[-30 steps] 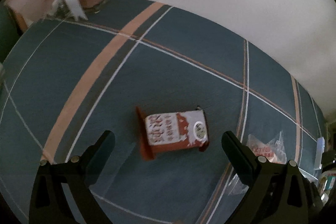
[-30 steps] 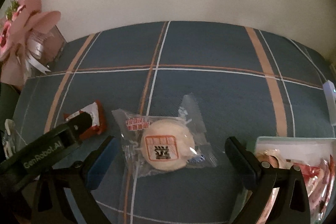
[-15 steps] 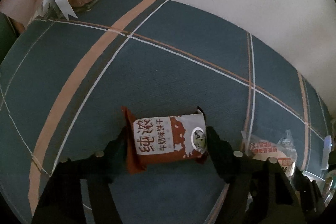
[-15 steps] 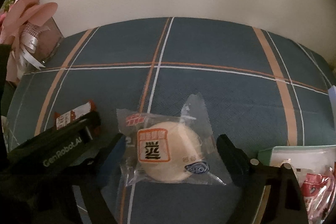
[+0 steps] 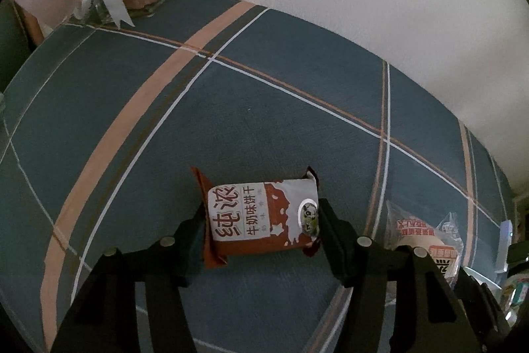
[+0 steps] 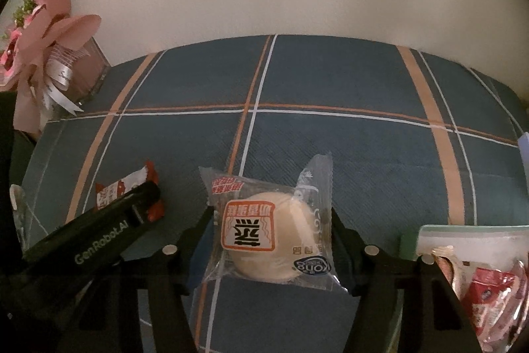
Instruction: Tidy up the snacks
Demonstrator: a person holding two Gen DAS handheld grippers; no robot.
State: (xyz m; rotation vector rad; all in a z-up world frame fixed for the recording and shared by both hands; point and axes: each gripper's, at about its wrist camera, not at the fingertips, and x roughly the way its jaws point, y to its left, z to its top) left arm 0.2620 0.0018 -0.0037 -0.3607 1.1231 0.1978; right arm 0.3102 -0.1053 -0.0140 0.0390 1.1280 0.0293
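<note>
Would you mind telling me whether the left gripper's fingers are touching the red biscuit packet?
Touching: the left wrist view shows both fingers pressed against the ends of the red biscuit packet.

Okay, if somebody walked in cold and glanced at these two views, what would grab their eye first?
Probably the two snacks caught between closing fingers: a red biscuit pack in the left gripper, a clear-wrapped bun in the right gripper, both on a blue plaid cloth. Next, the pink bouquet at the far left corner.

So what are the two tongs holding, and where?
Left tongs pinch the red biscuit packet at its ends; right tongs squeeze the clear-wrapped bun by its sides.
</note>
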